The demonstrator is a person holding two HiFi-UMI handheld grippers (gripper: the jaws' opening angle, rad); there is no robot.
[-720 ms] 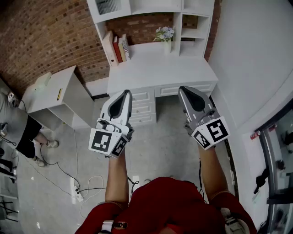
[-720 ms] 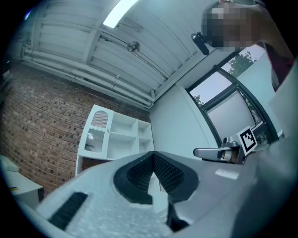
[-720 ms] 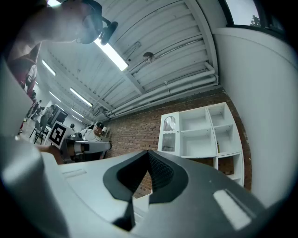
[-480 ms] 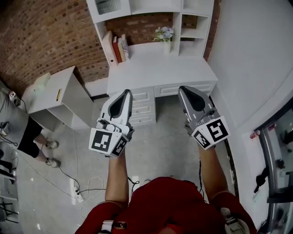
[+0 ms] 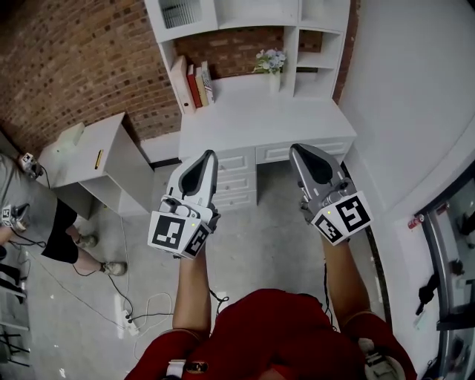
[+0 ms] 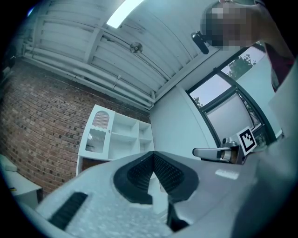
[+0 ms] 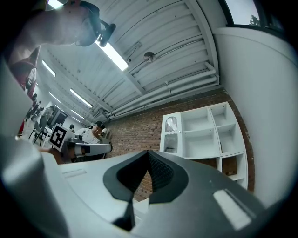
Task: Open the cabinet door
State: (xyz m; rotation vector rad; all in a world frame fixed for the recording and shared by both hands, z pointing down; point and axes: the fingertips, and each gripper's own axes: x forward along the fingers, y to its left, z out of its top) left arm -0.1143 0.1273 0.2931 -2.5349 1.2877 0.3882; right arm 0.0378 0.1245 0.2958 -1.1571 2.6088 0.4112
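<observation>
A white desk (image 5: pixel 260 115) with a shelf hutch stands against the brick wall ahead. The hutch's top-left bay has a shut white door with an arched, slatted pane (image 5: pixel 178 11); the same door (image 6: pixel 97 132) shows in the left gripper view, and the door (image 7: pixel 171 135) in the right gripper view. My left gripper (image 5: pixel 210 154) and right gripper (image 5: pixel 295 147) hang side by side in the air over the floor, short of the desk drawers (image 5: pixel 236 174) and tilted a little upward. Each one's jaws are shut and hold nothing. Neither touches the furniture.
A low white side cabinet (image 5: pixel 96 159) stands to the left. A person (image 5: pixel 33 215) stands by it at the frame's left edge. A power strip with cables (image 5: pixel 128 320) lies on the floor. Books (image 5: pixel 194 82) and a flower vase (image 5: pixel 272 63) are on the desk. A white wall (image 5: pixel 415 96) runs along the right.
The person at the left has stepped further into view. Both grippers stay shut and keep almost the same place.
</observation>
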